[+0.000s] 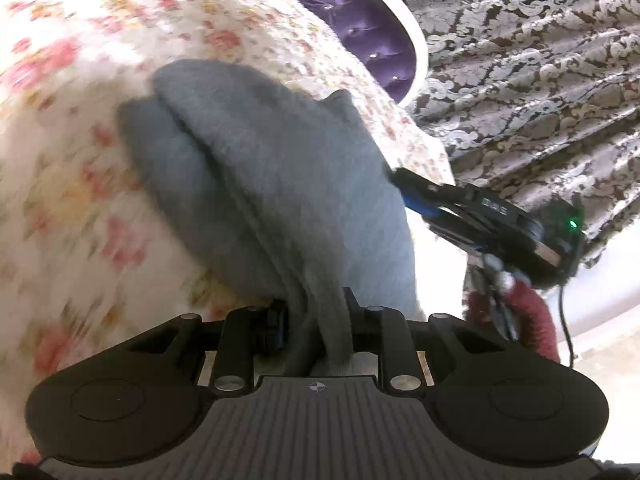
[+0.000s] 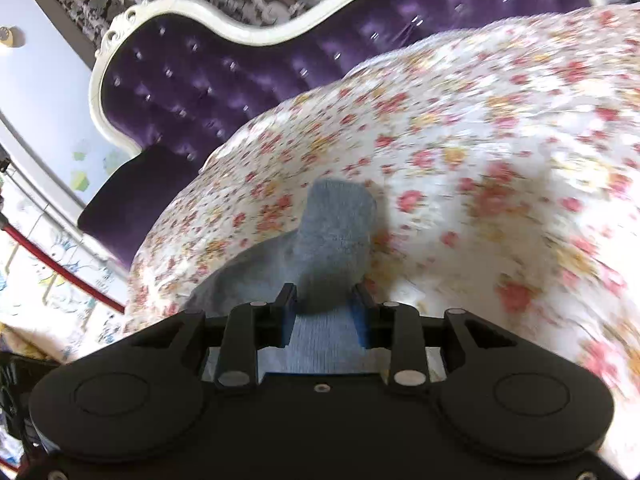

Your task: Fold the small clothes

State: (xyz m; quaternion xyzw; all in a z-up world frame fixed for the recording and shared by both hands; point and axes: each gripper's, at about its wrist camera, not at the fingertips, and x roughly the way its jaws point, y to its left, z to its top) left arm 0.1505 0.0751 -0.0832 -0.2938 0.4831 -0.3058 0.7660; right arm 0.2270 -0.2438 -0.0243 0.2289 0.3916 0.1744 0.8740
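Grey sock (image 1: 256,168): soft knit cloth, matt, fuzzy nap. Floral bedspread (image 2: 500,152): thin printed cotton-like cloth, matt. Headboard (image 2: 208,80): purple tufted velvet, sheeny, with glinting studs and a glossy white frame. Left gripper (image 1: 316,312): matt black plastic, bright metal pins, ribbed plate.

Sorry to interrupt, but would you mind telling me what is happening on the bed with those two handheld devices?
A person is folding a small grey garment on a floral bedspread, with a handheld set of tongs in each hand. The left tongs are shut on a bunched end of the fabric, and the right tongs grip another edge of it. The cloth is partly doubled over, with one layer lying on another. A purple tufted headboard stands behind the bed. The picture is motion-blurred.
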